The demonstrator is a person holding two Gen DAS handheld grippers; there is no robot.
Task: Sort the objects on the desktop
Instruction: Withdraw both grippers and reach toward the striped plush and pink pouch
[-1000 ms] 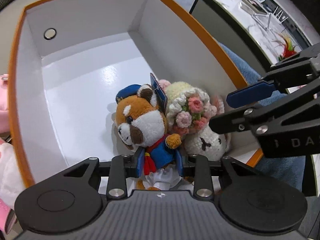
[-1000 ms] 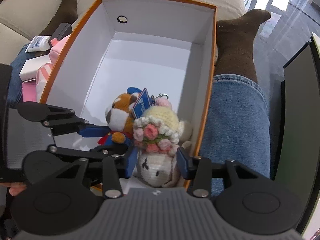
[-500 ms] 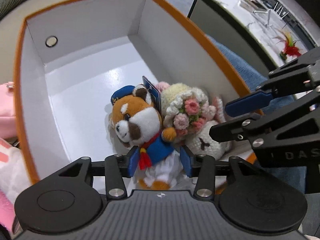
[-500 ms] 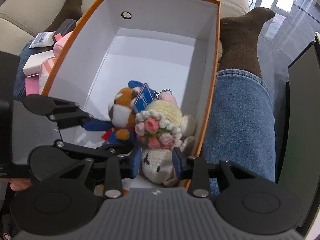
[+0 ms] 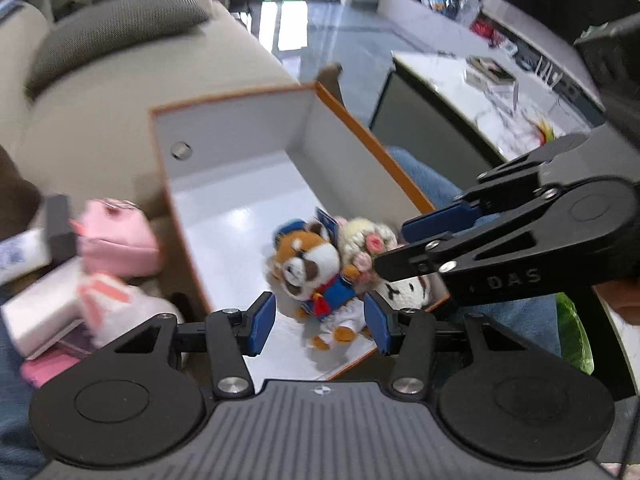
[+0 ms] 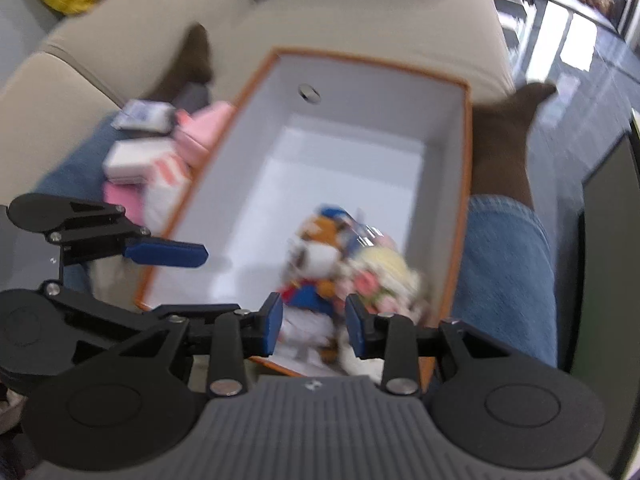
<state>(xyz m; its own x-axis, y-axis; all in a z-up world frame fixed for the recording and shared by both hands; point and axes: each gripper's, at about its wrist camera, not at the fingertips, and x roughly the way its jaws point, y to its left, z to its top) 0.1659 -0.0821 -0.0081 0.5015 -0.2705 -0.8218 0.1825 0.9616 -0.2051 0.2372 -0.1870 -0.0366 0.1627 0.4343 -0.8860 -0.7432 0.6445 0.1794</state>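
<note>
A white box with an orange rim [image 5: 352, 120] [image 6: 466, 184] rests on a person's lap. In its near right corner lie a red panda plush in a blue sailor suit [image 5: 312, 268] [image 6: 316, 256] and a cream crocheted doll with pink flowers [image 5: 372, 240] [image 6: 380, 272], side by side. My left gripper [image 5: 318, 322] is open and empty, above the box's near end, apart from the panda. My right gripper [image 6: 314, 324] is open and empty, above the near rim. It also shows in the left wrist view [image 5: 394, 246]. Both views are blurred.
Pink and white items [image 5: 116, 240] [image 6: 160, 168] lie left of the box on the lap. A beige sofa [image 5: 100, 108] is behind, with a grey cushion [image 5: 112, 28]. The person's jeans leg [image 6: 504, 272] and brown sock [image 6: 504, 148] are to the right. A marble table [image 5: 500, 100] stands far right.
Both grippers have let go of the two plush toys, opened, and pulled back and up from the box. The toys stay in the box's near right corner.
</note>
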